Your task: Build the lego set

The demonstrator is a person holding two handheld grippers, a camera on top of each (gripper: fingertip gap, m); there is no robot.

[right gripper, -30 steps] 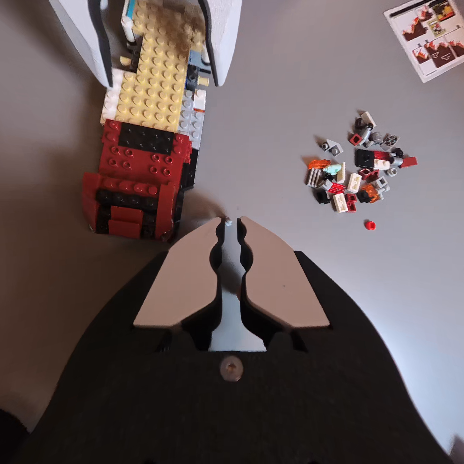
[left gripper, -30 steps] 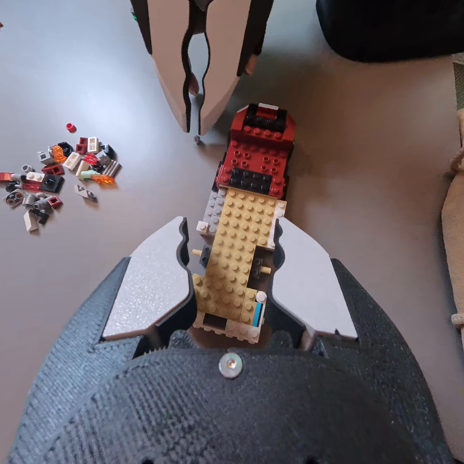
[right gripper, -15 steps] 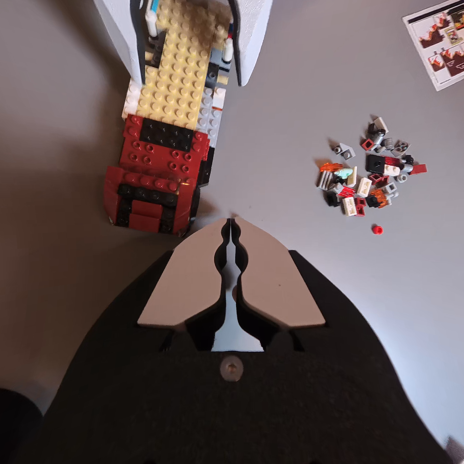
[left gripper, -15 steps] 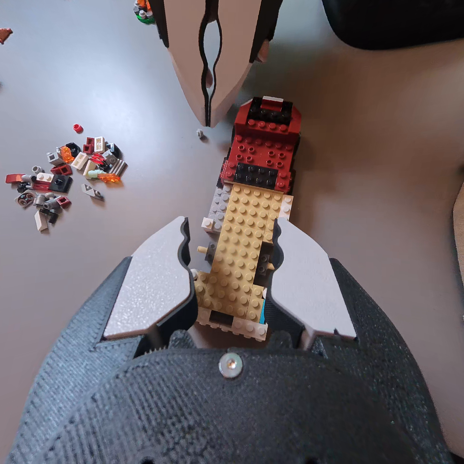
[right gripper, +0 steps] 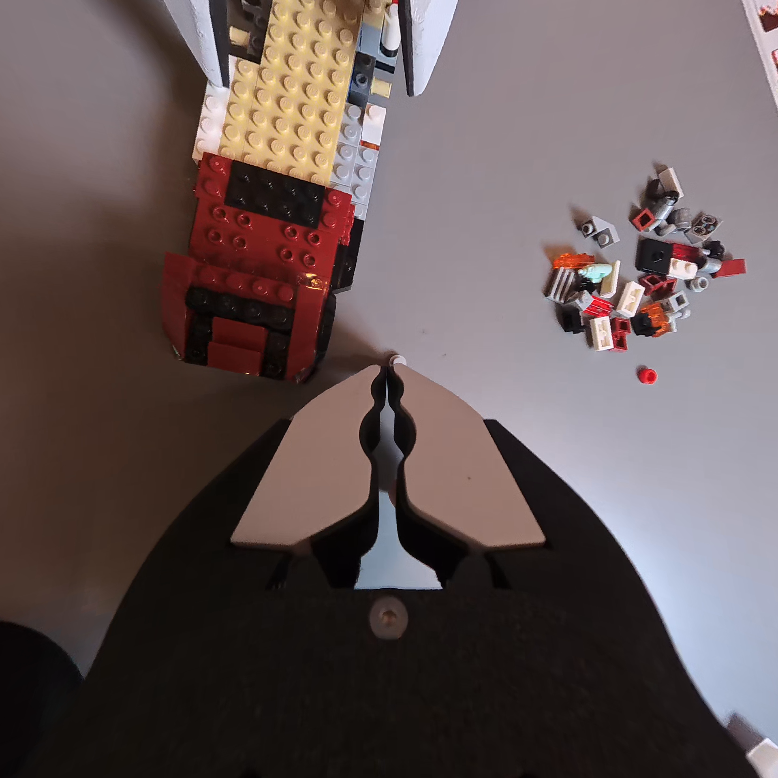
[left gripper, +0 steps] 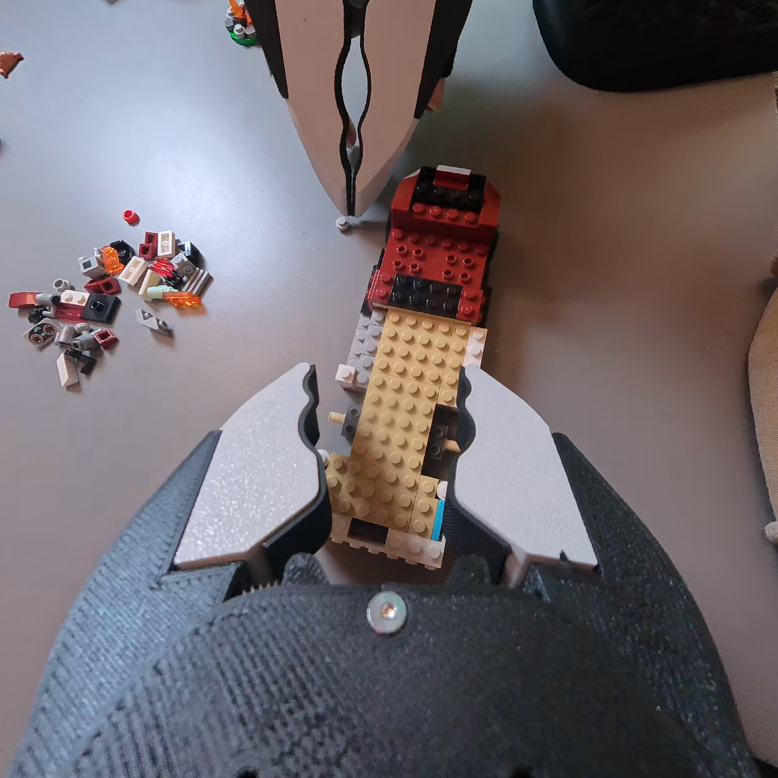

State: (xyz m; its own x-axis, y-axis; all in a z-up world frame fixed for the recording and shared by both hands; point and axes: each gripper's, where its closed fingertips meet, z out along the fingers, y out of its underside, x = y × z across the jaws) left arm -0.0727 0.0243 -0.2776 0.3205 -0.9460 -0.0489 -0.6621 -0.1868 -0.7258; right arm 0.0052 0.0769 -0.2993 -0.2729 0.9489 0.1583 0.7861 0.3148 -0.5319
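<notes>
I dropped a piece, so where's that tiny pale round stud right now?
The tiny pale round stud lies on the grey table just beyond the right gripper, beside the brick model's dark red end.

Left gripper (left gripper: 389, 414) is clamped on the tan-plated rear of a dark red and black toy-brick vehicle (left gripper: 438, 269) on the grey table (left gripper: 589, 294). Right gripper (left gripper: 351, 206) is seen closed beside a small grey stud (left gripper: 344, 222). Loose brick pile (left gripper: 109, 290) is seen at left.

I see open table (right gripper: 484, 160) between brick model (right gripper: 269, 235) and loose brick pile (right gripper: 631, 273) | tiny stud (right gripper: 397, 360) at my right gripper (right gripper: 386, 370) tips
</notes>
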